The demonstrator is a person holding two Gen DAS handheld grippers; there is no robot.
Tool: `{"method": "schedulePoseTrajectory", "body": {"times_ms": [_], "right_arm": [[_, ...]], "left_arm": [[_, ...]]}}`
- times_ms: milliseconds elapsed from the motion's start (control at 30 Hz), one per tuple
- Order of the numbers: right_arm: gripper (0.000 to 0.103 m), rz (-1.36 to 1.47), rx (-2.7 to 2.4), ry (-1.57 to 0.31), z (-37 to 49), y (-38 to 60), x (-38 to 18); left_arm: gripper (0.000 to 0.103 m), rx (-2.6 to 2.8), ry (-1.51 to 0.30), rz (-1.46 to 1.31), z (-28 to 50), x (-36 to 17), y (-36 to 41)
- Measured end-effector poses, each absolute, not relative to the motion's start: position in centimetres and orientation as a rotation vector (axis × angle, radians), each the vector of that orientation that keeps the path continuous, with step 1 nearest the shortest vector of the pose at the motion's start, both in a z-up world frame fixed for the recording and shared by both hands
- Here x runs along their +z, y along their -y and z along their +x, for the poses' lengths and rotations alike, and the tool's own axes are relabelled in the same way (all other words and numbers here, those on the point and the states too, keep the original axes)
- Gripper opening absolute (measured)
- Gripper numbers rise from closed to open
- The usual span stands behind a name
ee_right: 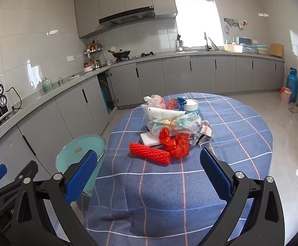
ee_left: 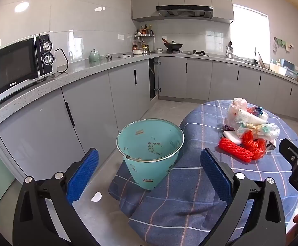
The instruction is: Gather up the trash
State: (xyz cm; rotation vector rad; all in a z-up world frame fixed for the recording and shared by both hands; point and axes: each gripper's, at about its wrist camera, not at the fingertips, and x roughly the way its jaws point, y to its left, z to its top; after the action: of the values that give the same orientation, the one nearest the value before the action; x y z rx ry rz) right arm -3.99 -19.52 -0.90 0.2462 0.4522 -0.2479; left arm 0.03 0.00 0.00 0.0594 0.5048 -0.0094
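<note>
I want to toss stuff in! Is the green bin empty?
It looks empty: the left wrist view looks down into the bin and shows only bare printed walls; its very bottom is hidden.

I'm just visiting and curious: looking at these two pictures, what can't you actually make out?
- Bin floor, left wrist view: its own rim and wall hide the bottom.
- Bin, right wrist view: partly behind the right tool finger.
- Trash pile, both views: the far side and lower pieces are covered by the bags on top.
- Open cabinet, left wrist view: too dark inside.
- Bottles on the corner rack: too small to read.
</note>
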Motion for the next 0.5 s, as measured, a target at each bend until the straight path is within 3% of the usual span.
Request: {"method": "schedulePoseTrajectory", "body": {"times_ms": [500], "right_arm": [[0.099,0.243,-0.255,-0.451,-4.3,19.6,-0.8]], "left_arm": [[0.097,-0.015,-0.501,0.052,-0.5,0.2,0.1]]}}
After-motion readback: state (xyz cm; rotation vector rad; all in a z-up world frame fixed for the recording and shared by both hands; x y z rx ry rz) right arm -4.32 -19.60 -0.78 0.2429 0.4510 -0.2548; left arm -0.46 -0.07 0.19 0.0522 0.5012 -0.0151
